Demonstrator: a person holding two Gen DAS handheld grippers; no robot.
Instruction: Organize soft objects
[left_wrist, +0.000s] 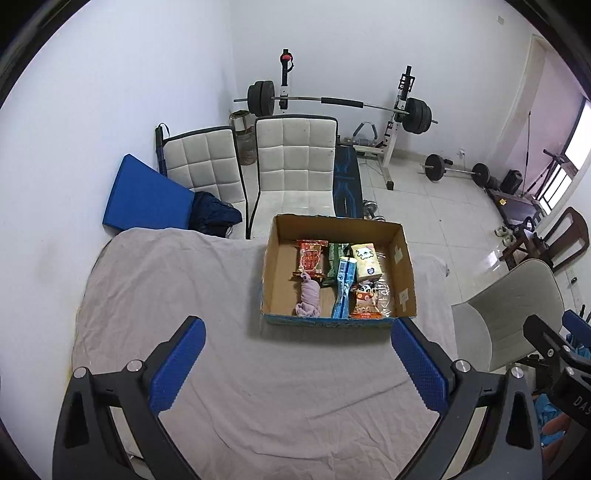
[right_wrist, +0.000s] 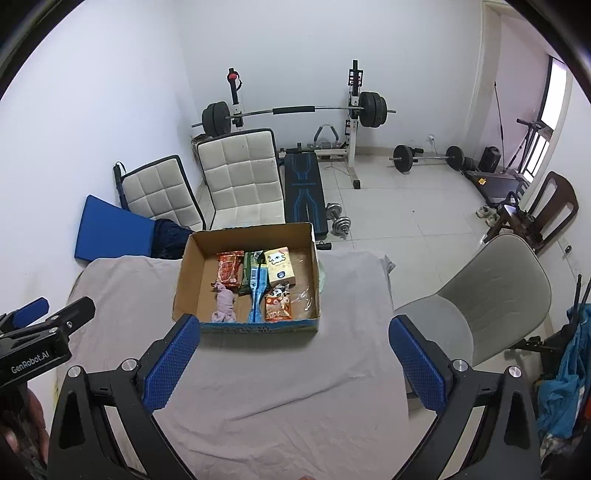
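Left tool (left_wrist: 297, 363): blue ribbed pads stood wide apart, holding nothing, above the wrinkled grey cloth covering the worktop (left_wrist: 192, 295).
Right tool (right_wrist: 295, 363): likewise spread wide and empty, touching nothing.
Soft objects: a rolled lilac cloth bundle (left_wrist: 308, 297), red snack packet (left_wrist: 312, 258), blue wrapper (left_wrist: 343, 286) and yellow tissue pack (left_wrist: 365, 261) lay packed inside the open brown cardboard box (left_wrist: 404, 266), well ahead of both tools.
Risk: reaching in could nudge the light box or snag the loose cloth; squeezing packets might crush them.
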